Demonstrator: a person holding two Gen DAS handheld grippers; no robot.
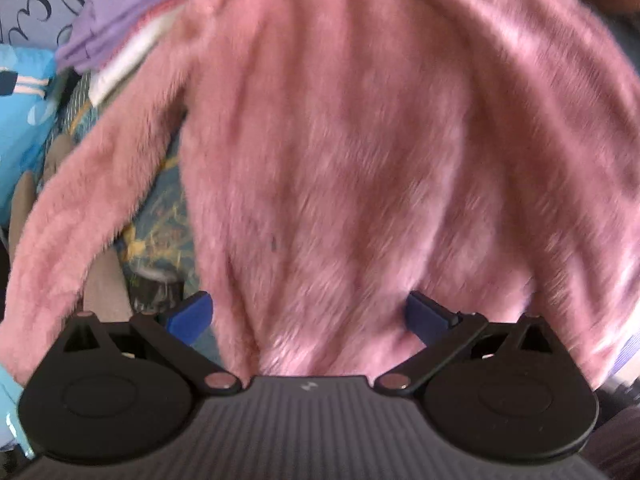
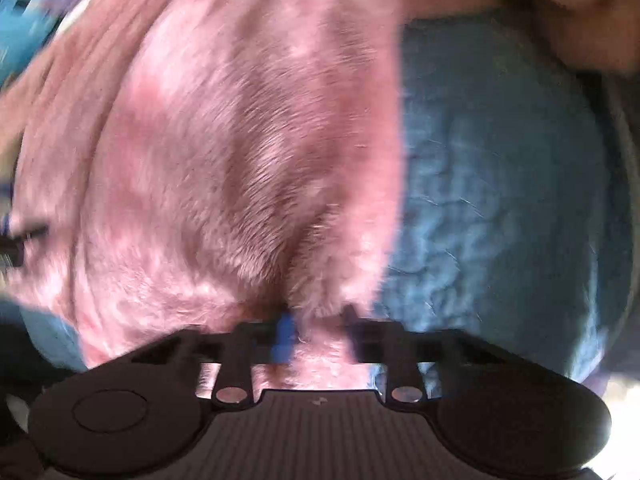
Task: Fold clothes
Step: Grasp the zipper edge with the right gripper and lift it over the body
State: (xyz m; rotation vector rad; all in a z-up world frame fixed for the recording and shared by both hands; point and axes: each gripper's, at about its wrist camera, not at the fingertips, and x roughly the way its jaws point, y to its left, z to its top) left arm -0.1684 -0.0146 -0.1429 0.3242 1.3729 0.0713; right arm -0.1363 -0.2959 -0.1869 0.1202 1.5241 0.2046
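A fluffy pink sweater (image 1: 340, 152) fills the left wrist view, spread flat with one sleeve (image 1: 80, 208) running down the left side. My left gripper (image 1: 308, 316) is open, its blue pads wide apart over the sweater's near hem, with pink fur lying between them but not pinched. In the right wrist view the same pink sweater (image 2: 224, 160) covers the left and middle. My right gripper (image 2: 316, 332) is shut on a bunched fold of the sweater's near edge, and fur hides most of the pads.
Folded lilac and white clothes (image 1: 120, 20) lie at the upper left, beside light blue cloth (image 1: 24, 112). A patterned cover (image 1: 160, 216) shows under the sleeve. A crinkled blue bedspread (image 2: 500, 184) lies right of the sweater, and a blurred pink sleeve (image 2: 576, 16) crosses the top right.
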